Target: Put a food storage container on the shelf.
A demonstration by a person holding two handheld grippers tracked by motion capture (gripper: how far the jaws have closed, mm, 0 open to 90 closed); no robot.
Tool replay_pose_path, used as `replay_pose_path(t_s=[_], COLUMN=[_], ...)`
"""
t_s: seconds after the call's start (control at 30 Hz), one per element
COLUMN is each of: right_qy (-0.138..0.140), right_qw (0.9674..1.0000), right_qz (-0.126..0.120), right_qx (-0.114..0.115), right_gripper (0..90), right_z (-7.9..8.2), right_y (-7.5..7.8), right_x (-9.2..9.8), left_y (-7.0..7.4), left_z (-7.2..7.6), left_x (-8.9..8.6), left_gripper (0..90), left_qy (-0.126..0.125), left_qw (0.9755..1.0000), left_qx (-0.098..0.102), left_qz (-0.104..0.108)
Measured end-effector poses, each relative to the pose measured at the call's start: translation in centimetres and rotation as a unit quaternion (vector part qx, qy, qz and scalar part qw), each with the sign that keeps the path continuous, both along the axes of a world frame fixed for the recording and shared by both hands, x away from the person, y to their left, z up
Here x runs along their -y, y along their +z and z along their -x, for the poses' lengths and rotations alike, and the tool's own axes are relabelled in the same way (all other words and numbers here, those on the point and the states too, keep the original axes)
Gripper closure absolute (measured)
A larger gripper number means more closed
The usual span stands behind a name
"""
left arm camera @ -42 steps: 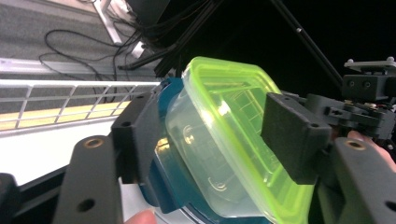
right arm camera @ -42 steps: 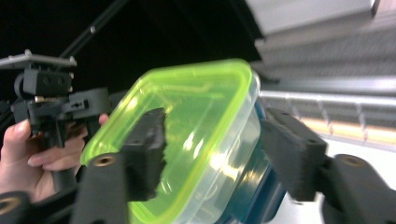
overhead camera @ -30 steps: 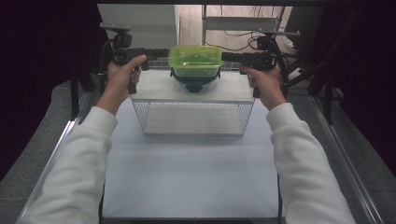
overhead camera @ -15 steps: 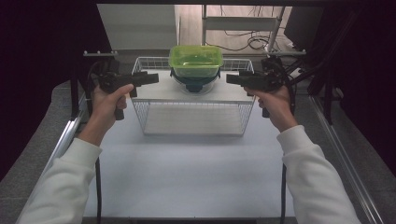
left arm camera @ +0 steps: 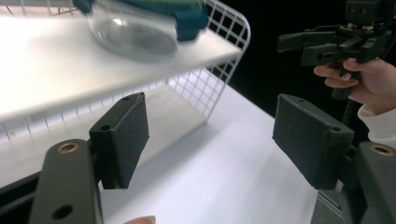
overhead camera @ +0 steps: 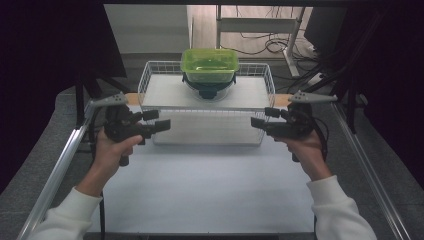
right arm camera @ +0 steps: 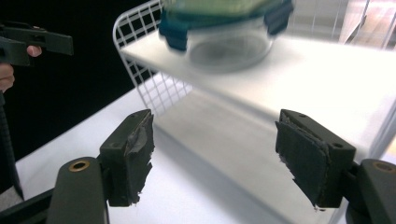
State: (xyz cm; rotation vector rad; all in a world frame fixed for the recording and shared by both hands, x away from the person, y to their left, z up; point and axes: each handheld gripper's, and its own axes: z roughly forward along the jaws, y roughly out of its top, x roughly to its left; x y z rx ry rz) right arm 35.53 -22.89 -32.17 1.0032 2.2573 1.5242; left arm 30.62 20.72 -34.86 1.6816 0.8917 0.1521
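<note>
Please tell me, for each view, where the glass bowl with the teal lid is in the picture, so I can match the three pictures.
High view: the glass bowl sits top centre, under the green container.
Left gripper view: glass bowl at top, left of centre.
Right gripper view: glass bowl at top centre.
Shared landmark: the white wire basket, whose white shelf carries the bowl.

The basket (overhead camera: 150,75) was thin white-coated wire, its shelf (overhead camera: 165,92) smooth and matt white. The bowl (right arm camera: 229,49) looked like clear glossy glass under a shiny green plastic lid (overhead camera: 209,62). The bench (overhead camera: 210,190) was matt white. Each claw's pads (right arm camera: 135,149) were rough black rubber, frayed at the edges.
</note>
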Motion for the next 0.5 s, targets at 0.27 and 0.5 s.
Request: replay_pose_path(t_s=[0.27,0.5], right_qy=[-0.003,-0.009], right_qw=[0.9997,0.9969], right_qz=[0.024,0.066], right_qx=[-0.008,-0.042], right_gripper=[27.5,27.5], right_z=[3.1,4.4], right_y=[-4.7,-9.4], right_x=[1.8,3.3], left_y=[-5.7,-9.9], left_z=[2.4,3.3], left_x=[0.8,1.3], left_gripper=[26.0,26.1], left_qy=[-0.009,-0.003], left_qw=[0.9985,0.9947], left_qx=[-0.051,-0.086], left_qz=[-0.016,-0.056])
